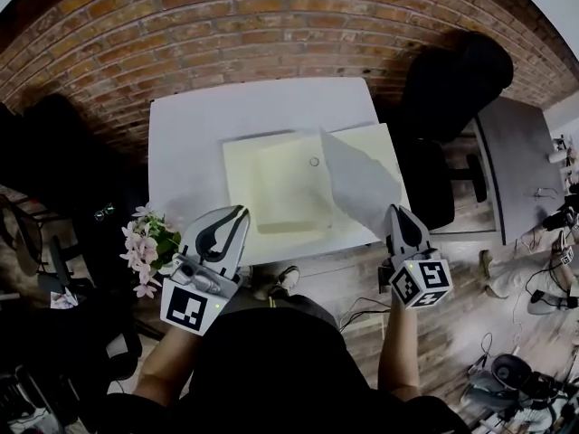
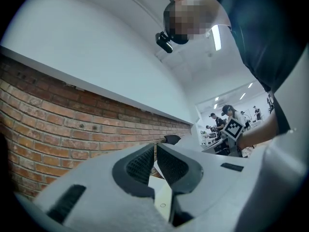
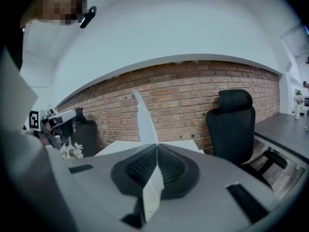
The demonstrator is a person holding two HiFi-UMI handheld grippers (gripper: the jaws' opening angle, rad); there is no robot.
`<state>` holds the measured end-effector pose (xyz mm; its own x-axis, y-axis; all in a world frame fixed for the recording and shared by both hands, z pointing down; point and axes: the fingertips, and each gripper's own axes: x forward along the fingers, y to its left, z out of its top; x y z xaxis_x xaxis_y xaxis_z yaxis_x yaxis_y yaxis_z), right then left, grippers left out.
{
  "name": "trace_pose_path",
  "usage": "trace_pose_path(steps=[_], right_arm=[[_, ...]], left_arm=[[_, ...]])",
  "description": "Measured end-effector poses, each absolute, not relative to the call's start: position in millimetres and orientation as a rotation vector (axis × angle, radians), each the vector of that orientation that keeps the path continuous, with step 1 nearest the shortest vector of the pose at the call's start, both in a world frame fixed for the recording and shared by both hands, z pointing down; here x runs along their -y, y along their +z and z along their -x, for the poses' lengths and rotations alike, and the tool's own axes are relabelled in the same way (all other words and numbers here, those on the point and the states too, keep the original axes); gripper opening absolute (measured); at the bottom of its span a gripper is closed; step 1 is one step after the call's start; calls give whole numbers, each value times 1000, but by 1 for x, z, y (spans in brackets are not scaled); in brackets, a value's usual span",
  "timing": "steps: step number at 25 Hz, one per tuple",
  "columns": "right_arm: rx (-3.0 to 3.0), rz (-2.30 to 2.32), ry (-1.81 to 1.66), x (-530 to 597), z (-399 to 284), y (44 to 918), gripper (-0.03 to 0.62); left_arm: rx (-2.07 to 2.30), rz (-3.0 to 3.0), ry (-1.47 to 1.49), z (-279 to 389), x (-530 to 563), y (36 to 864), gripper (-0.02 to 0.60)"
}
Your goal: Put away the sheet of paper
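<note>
Grippers hang at the near edge of the white table (image 1: 190,143), where a pale yellow folder (image 1: 271,188) lies open and the sheet of paper (image 1: 357,183), lifted over its right half but not yet stowed, runs lengthwise away from the person, its near corner pinched in the right gripper (image 1: 395,213), the left gripper (image 1: 237,213) nearly closed on nothing.

White tabletop (image 1: 185,143), ahead of both claws, far edge at the brick wall (image 1: 271,25). Directly on it: a flat pale-yellow folder or mat (image 1: 240,165), spanning from left claw (image 1: 241,212) to right claw (image 1: 395,209). A smaller same-colour panel (image 1: 289,197) with a small ring (image 1: 314,162) lies on top.
</note>
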<state>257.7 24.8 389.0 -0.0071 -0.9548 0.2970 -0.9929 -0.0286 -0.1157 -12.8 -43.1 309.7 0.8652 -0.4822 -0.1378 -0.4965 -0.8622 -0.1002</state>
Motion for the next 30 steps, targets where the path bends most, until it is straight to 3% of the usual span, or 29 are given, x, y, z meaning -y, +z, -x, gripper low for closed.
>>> trace_pose_path(steps=[22,30], right_arm=[[1800,-1917,624,23,-342,538,14],[1787,-1811,625,34,-331,575,14]], left_arm=[[-971,2829,78,37,42,314,38],[-1013,2814,46,34,38,318,37]])
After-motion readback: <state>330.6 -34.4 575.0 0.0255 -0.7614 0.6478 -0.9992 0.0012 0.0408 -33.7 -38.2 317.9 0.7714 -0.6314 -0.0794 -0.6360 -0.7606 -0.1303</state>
